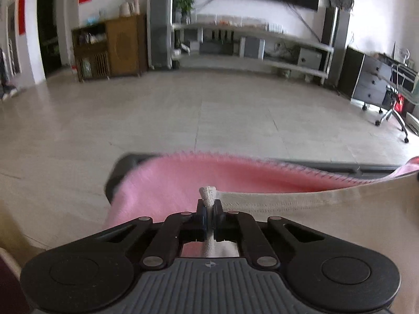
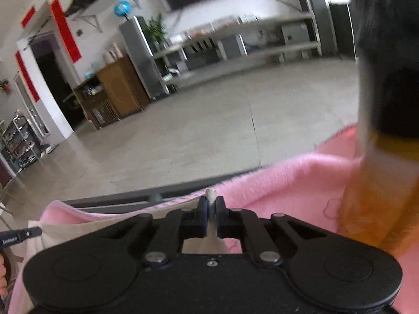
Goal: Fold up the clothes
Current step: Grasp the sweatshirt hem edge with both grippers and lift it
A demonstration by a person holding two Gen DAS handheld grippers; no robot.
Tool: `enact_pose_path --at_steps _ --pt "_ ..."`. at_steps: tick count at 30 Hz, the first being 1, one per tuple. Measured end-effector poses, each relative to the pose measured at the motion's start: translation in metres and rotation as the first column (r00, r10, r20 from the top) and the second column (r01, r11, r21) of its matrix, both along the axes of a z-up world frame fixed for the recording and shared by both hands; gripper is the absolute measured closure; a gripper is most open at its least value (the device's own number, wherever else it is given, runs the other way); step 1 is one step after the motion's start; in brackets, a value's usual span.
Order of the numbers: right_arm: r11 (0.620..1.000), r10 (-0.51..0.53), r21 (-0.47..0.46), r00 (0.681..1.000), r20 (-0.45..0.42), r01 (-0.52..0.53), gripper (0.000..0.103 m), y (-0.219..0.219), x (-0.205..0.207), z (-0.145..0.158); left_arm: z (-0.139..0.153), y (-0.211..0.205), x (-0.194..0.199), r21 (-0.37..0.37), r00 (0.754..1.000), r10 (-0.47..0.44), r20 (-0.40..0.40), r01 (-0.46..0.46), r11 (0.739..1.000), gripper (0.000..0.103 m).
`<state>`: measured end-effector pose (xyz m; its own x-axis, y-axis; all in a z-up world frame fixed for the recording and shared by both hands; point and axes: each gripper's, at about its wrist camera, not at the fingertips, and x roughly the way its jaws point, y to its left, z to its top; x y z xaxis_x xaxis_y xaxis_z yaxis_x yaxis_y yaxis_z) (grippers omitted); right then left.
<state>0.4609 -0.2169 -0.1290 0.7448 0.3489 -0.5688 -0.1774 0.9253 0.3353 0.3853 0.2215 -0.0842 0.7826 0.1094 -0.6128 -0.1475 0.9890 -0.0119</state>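
My left tool [image 1: 208, 218] is pinching a bunched corner of the cream shirt [image 1: 301, 217], a nub of the fabric poking out just past the fingers, which are pressed together on it. My right tool [image 2: 212, 216] is clamped the same way on another bit of that shirt's edge, a small white tuft showing between its tips. The shirt's hem runs away from the left tool toward my right side, fairly taut, so I judge I am lifting one edge with both tools to carry it over for a fold. Just beyond the shirt lies the pink blanket [image 1: 167, 180], which covers the tabletop [image 1: 123, 167]; the tabletop's dark edge shows past the blanket's stitched border. To do this step well I would keep both grips firm and level with each other, hold the hem stretched between them so it does not sag, and bring it across in one even sweep so the edge lands square on the rest of the shirt. I would also watch that neither tool snags the blanket beneath. A blurred orange and black shape [image 2: 382, 172] stands over the blanket beside the right tool; I cannot tell what it is. Beyond the tabletop is bare floor [image 1: 209, 104].
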Motion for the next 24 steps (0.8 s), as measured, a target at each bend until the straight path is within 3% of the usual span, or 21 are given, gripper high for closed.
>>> enact_pose_path --at_steps 6,12,14,18,22,24 --pt "1.000 -0.013 -0.012 0.997 0.080 0.014 0.097 -0.010 -0.067 0.070 0.064 -0.017 -0.064 0.041 0.995 0.031 0.096 -0.035 0.999 0.099" --pt "1.000 -0.026 -0.012 0.992 0.120 0.028 0.097 -0.023 -0.157 0.136 0.116 -0.052 -0.159 0.083 0.987 0.028 0.161 -0.041 0.996 0.099" --pt "0.999 -0.027 -0.021 0.993 0.117 0.029 0.097 -0.027 -0.192 0.146 0.123 -0.070 -0.195 0.111 0.983 0.017 0.180 -0.038 0.993 0.099" --pt "0.999 -0.028 -0.032 0.996 0.090 0.031 0.097 -0.037 -0.259 0.142 0.113 -0.103 -0.267 0.170 0.984 -0.006 0.177 -0.025 0.985 0.099" --pt "0.999 -0.031 -0.034 0.998 0.050 0.032 0.097 -0.048 -0.324 0.124 0.074 -0.117 -0.323 0.154 0.999 0.014 0.046 -0.021 0.988 0.093" --pt "0.999 -0.003 -0.033 1.000 -0.019 0.002 0.094 -0.055 -0.351 0.101 0.051 -0.114 -0.347 0.122 0.997 0.023 -0.071 -0.015 0.992 0.086"
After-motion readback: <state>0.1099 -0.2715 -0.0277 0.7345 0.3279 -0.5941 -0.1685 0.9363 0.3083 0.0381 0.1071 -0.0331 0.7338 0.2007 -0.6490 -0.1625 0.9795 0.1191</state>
